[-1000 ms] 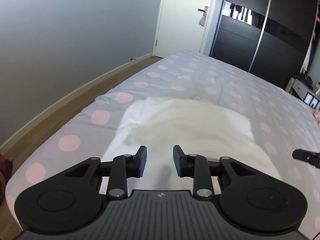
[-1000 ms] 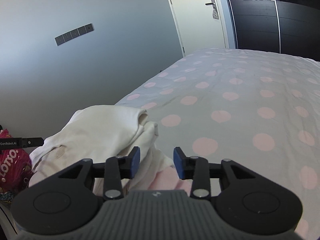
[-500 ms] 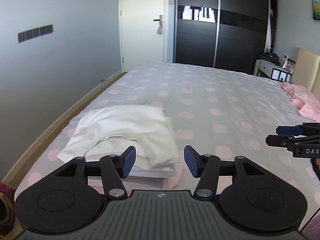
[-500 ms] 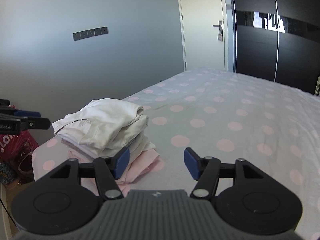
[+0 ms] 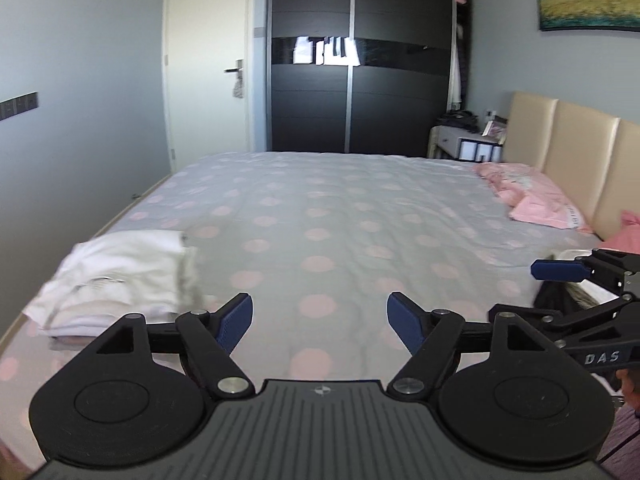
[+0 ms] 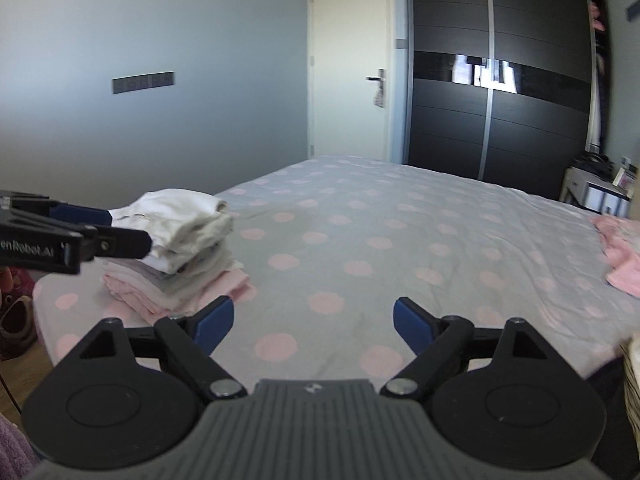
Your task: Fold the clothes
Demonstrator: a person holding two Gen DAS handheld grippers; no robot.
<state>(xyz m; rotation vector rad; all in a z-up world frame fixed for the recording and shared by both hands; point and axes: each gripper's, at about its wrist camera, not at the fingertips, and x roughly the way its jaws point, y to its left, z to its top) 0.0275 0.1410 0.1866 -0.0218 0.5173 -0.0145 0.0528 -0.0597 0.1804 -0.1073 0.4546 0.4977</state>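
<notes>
A stack of folded clothes (image 5: pixel 120 276), white on top with grey and pink below, sits at the near left corner of the bed; it also shows in the right wrist view (image 6: pixel 180 252). My left gripper (image 5: pixel 320 322) is open and empty, above the bed to the right of the stack. My right gripper (image 6: pixel 314 322) is open and empty, also right of the stack. The right gripper shows at the right edge of the left wrist view (image 5: pixel 580 300). The left gripper shows at the left edge of the right wrist view (image 6: pixel 76 236), in front of the stack.
The bed (image 5: pixel 340 216) has a grey cover with pink dots. Pink bedding (image 5: pixel 532 196) lies by the beige headboard (image 5: pixel 576 160). A dark wardrobe (image 5: pixel 360 60) and a white door (image 5: pixel 208 60) stand beyond. A woven basket edge (image 6: pixel 632 376) is at the right.
Both grippers have pulled back and up from the white garment on the stack, opened wider, and turned right toward the middle of the bed. The stack now lies free.
</notes>
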